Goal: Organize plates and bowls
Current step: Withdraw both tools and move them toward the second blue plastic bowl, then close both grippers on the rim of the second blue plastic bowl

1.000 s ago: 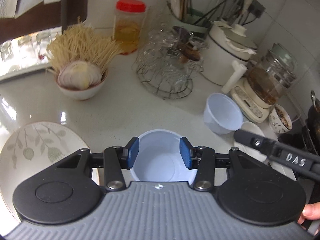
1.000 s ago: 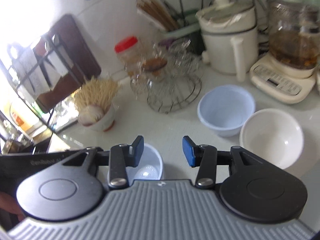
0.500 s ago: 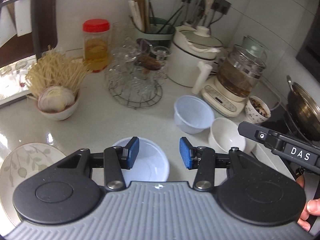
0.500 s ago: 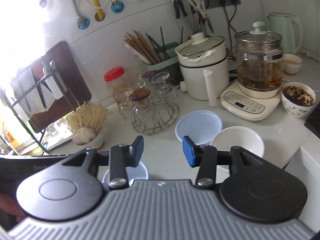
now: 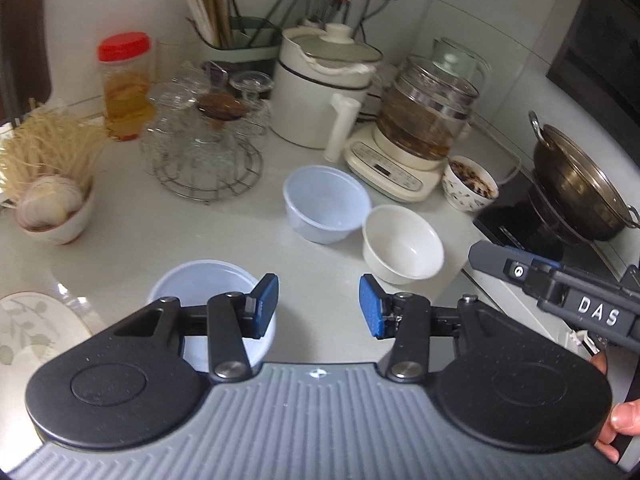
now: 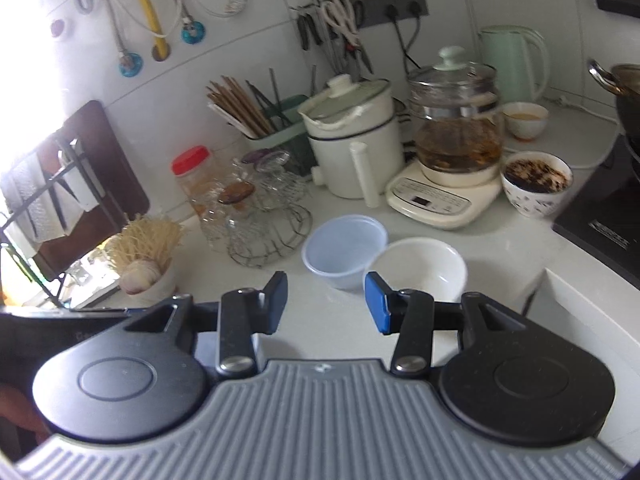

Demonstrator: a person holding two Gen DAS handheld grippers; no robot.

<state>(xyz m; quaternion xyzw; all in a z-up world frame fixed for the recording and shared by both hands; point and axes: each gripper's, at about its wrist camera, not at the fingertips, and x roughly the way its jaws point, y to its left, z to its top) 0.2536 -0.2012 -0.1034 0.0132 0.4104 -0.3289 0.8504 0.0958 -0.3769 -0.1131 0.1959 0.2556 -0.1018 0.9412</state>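
**Loose bowls, empty grippers**

The counter (image 5: 168, 240) is crowded. A leaf plate (image 5: 28, 332) lies at its left edge, a blue bowl (image 5: 200, 284) beside it; another blue bowl (image 5: 326, 204) touches a white bowl (image 5: 402, 244). The left gripper (image 5: 319, 306) and right gripper (image 6: 326, 300) stand half open, holding nothing. Reaching carelessly could knock the glasses (image 5: 200, 140).

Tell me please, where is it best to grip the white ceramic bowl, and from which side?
Probably the near rim of the white ceramic bowl, from above: it stands upright and open. The blue plastic bowl crowds its far-left side, so that side is best avoided.
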